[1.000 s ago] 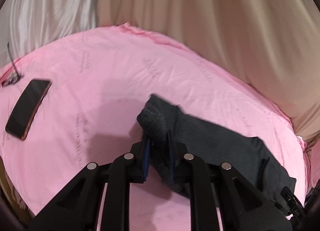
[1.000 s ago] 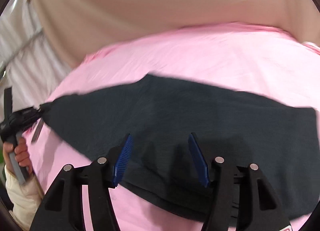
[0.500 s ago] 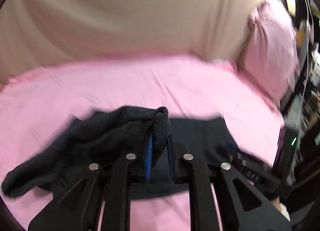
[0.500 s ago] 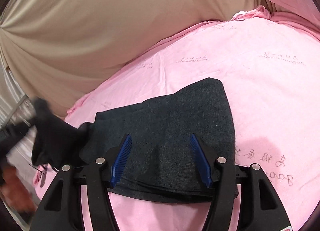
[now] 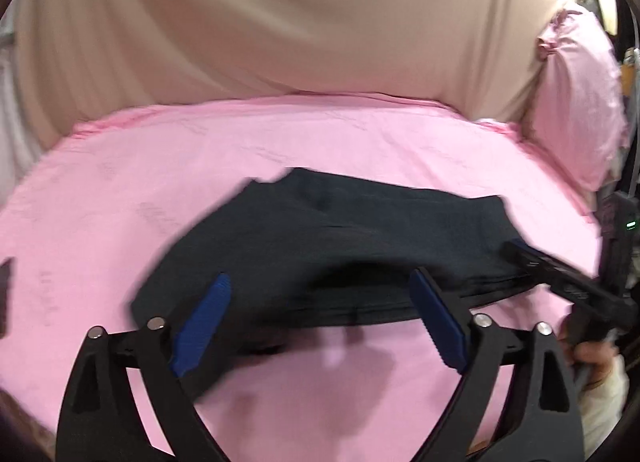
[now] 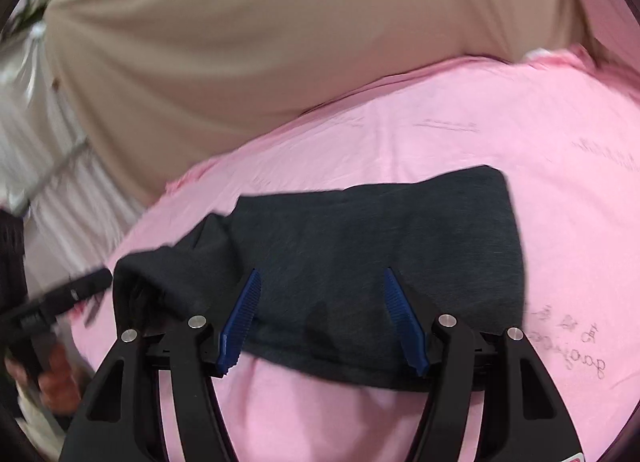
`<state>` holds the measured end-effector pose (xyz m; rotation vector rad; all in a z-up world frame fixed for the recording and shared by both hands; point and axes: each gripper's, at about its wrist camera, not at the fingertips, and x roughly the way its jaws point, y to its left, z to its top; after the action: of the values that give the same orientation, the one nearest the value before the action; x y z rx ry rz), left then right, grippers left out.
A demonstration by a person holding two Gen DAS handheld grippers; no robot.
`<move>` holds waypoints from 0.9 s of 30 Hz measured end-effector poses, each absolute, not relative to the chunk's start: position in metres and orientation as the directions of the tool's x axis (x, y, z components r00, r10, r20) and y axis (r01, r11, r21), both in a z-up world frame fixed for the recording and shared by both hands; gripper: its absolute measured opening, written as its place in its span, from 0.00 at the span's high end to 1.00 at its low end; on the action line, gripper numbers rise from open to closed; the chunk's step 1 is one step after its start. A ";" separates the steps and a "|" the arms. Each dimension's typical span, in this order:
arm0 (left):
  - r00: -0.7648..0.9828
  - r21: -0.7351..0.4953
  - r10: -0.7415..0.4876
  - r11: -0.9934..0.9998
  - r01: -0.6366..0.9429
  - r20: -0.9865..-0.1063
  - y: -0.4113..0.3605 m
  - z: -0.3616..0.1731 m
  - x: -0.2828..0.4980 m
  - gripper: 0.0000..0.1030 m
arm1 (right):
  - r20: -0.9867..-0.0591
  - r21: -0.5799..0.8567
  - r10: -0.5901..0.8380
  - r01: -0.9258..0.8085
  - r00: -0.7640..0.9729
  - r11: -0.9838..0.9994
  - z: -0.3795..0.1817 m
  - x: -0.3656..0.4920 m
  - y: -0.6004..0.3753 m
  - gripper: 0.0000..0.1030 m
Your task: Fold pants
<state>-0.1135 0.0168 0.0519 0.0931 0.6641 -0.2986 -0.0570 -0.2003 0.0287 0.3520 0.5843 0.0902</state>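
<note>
risk: we see the upper layer of the folded dark pants (image 5: pixel 360 238) lying rumpled on the pink bed sheet (image 5: pixel 120 197) and judge it may slide askew | left tongs (image 5: pixel 320 326) just sprang apart, empty | right tongs (image 6: pixel 320 322) apart over the cloth, gripping nothing

Bed in pink sheet (image 5: pixel 360 141) (faint printed script), dark grey pants (image 6: pixel 360 254) folded on it
</note>
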 end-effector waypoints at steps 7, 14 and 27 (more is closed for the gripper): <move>0.748 0.186 -0.065 0.951 0.247 -0.660 0.076 0.015 -0.130 0.08 | -0.639 0.034 0.168 -0.191 0.751 0.981 0.037 -0.023 -0.121 0.29; 0.736 0.422 0.003 0.821 0.385 -0.677 0.051 -0.036 -0.101 0.47 | -0.785 0.008 0.136 -0.209 0.604 0.978 0.031 0.027 -0.102 0.81; 0.646 -0.432 -0.309 0.901 -0.035 -0.698 0.309 0.032 0.030 0.87 | -0.582 0.587 0.732 -0.439 0.355 0.680 0.124 0.175 0.059 0.68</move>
<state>0.0303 0.3089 0.0324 -0.4335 0.8612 -0.1618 0.1753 0.0590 0.1242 0.3589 0.9346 0.7772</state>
